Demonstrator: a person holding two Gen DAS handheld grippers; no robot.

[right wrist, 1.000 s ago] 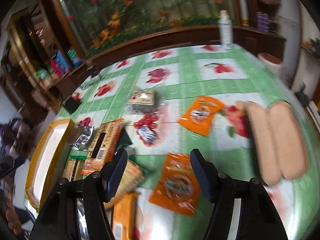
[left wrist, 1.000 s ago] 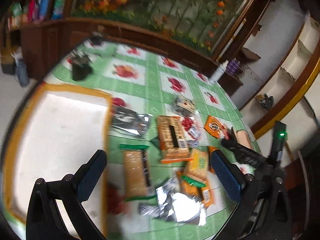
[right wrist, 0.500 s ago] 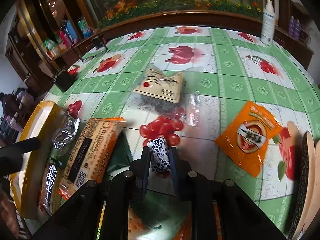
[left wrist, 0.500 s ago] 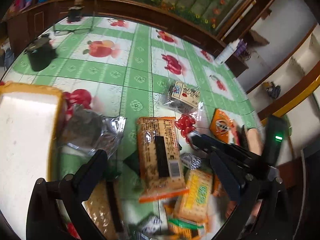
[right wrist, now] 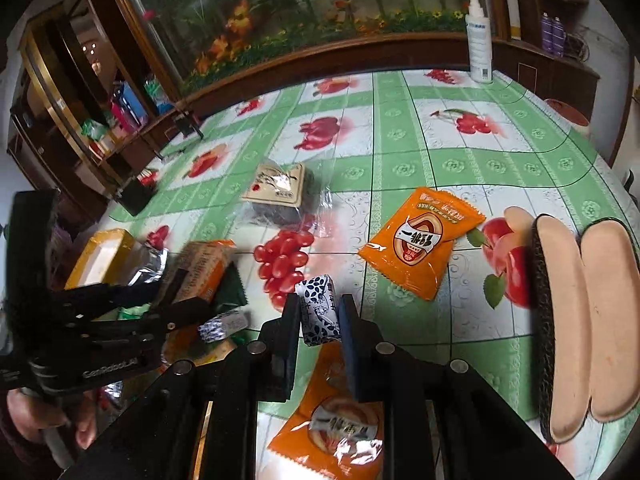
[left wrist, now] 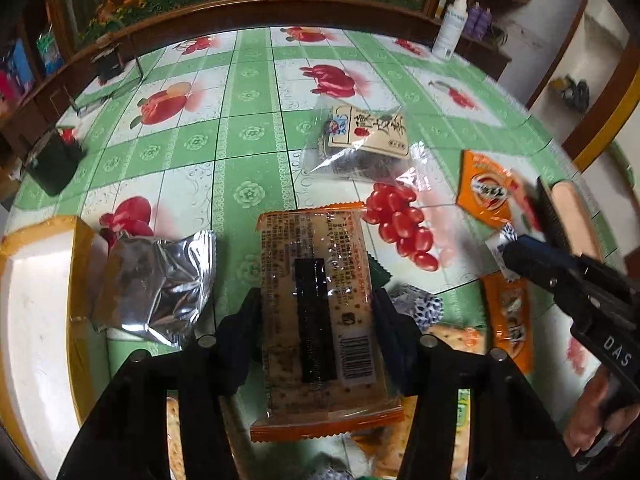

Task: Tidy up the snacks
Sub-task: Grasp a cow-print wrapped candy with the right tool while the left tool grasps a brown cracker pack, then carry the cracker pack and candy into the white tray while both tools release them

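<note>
In the left wrist view, my left gripper (left wrist: 316,300) straddles a long cracker pack (left wrist: 320,280) with orange ends. Its jaws are closing and the pads touch the pack's long sides. The same pack (right wrist: 204,268) shows at the left of the right wrist view, between the left gripper's fingers (right wrist: 176,308). My right gripper (right wrist: 320,304) is shut on a small blue-and-white patterned packet (right wrist: 320,312), held just above the fruit-print tablecloth (right wrist: 400,140). The left wrist view shows that gripper (left wrist: 516,248) at the right edge, with the packet (left wrist: 498,240) at its tip.
A yellow-rimmed white tray (left wrist: 36,320) lies at the left, with a silver foil pack (left wrist: 160,280) beside it. A clear bag with a beige label (left wrist: 368,140), orange sachets (right wrist: 420,240) and more cracker packs lie around. Two foam insoles (right wrist: 560,320) lie at the right and a spray bottle (right wrist: 479,48) stands far back.
My left gripper came down from wide open over the snacks and closed around the cracker pack. My right gripper went from open to shut on the small patterned packet and still holds it.
</note>
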